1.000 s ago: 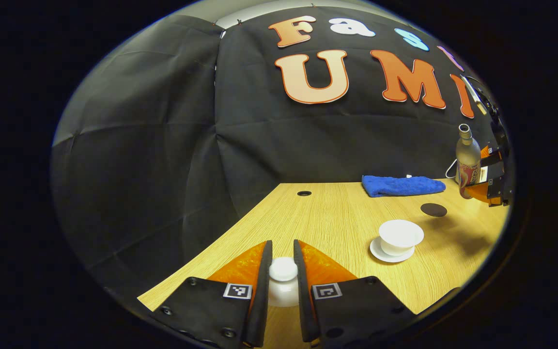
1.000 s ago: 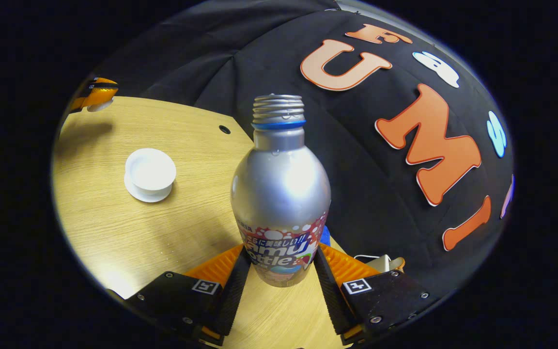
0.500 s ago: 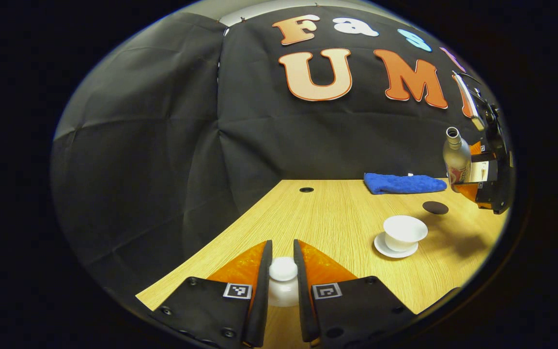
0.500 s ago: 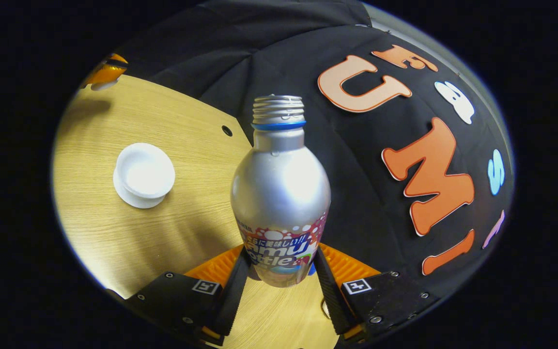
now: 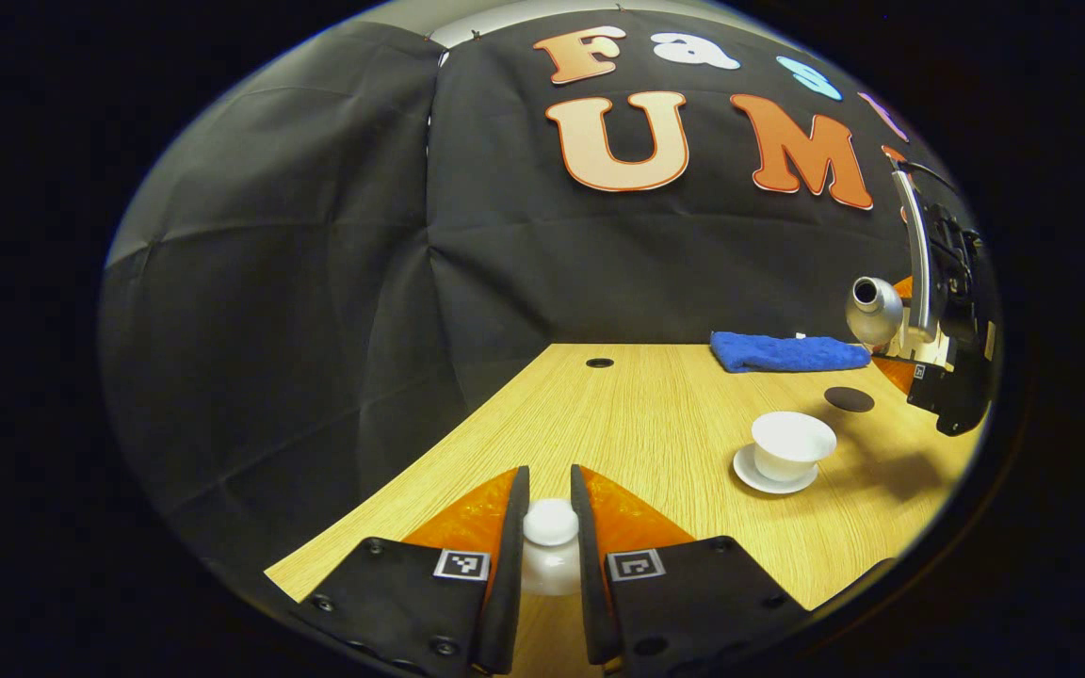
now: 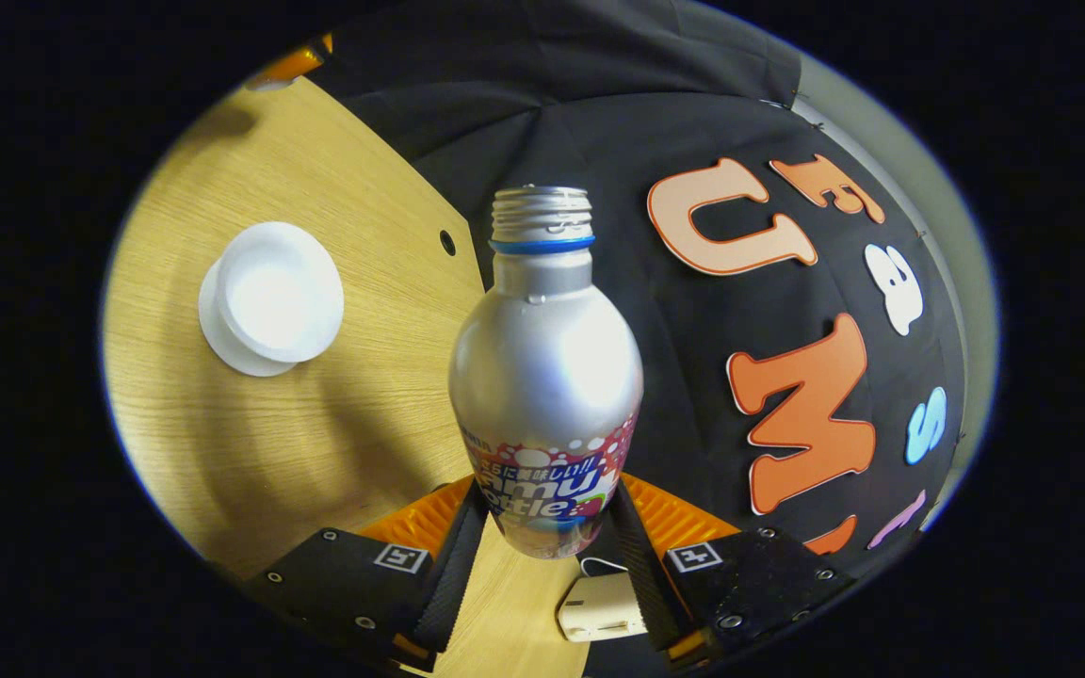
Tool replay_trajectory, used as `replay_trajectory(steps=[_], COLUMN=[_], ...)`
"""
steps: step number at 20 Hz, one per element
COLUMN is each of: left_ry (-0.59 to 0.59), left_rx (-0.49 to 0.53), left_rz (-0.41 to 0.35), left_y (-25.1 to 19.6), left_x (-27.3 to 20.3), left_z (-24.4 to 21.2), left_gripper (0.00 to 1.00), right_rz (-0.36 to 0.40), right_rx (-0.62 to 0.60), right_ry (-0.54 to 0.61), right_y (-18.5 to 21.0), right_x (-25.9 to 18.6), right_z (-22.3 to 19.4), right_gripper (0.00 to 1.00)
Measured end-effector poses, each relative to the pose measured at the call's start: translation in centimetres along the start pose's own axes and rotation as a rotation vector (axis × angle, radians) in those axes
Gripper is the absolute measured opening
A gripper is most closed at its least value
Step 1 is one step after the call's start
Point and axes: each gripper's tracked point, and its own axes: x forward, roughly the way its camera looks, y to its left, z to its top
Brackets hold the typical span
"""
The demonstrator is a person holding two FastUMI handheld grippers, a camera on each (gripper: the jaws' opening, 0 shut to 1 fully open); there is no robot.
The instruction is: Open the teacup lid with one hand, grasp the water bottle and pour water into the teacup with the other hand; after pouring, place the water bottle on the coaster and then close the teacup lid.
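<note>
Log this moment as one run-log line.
left claw: holds teacup lid | right claw: water bottle tilted toward teacup | pour: none seen

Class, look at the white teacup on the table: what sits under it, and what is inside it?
Under the teacup sits a white saucer, resting on the table. The cup is uncovered and its inside looks plain white; whether it holds any water cannot be told.

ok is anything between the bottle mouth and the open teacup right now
Nothing visible. The water bottle, held in the right gripper, is tipped toward the teacup, whose top is uncovered; the lid is off to the side in the left gripper.
</note>
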Motion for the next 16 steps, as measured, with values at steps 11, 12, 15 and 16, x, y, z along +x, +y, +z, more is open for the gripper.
replay_trajectory(steps=[11, 12, 15, 16], left_ry=[-0.003, -0.006, -0.013, -0.014], left_rx=[0.015, 0.018, 0.022, 0.021], left_rz=[0.015, 0.021, 0.019, 0.018], left_y=[0.8, 1.1, 1.0, 1.1], left_x=[-0.3, -0.3, -0.5, -0.5], left_z=[-0.3, -0.2, -0.1, -0.2], left_gripper=[0.31, 0.31, 0.31, 0.31], right_rz=[-0.131, -0.146, -0.171, -0.177], right_rx=[-0.305, -0.332, -0.381, -0.392], right_ry=[-0.042, -0.05, -0.069, -0.072], right_y=[-2.3, -2.6, -2.9, -2.9], right_x=[0.3, 0.3, 0.3, 0.2], right_z=[1.0, 1.2, 1.7, 1.8], right_gripper=[0.77, 0.77, 0.77, 0.77])
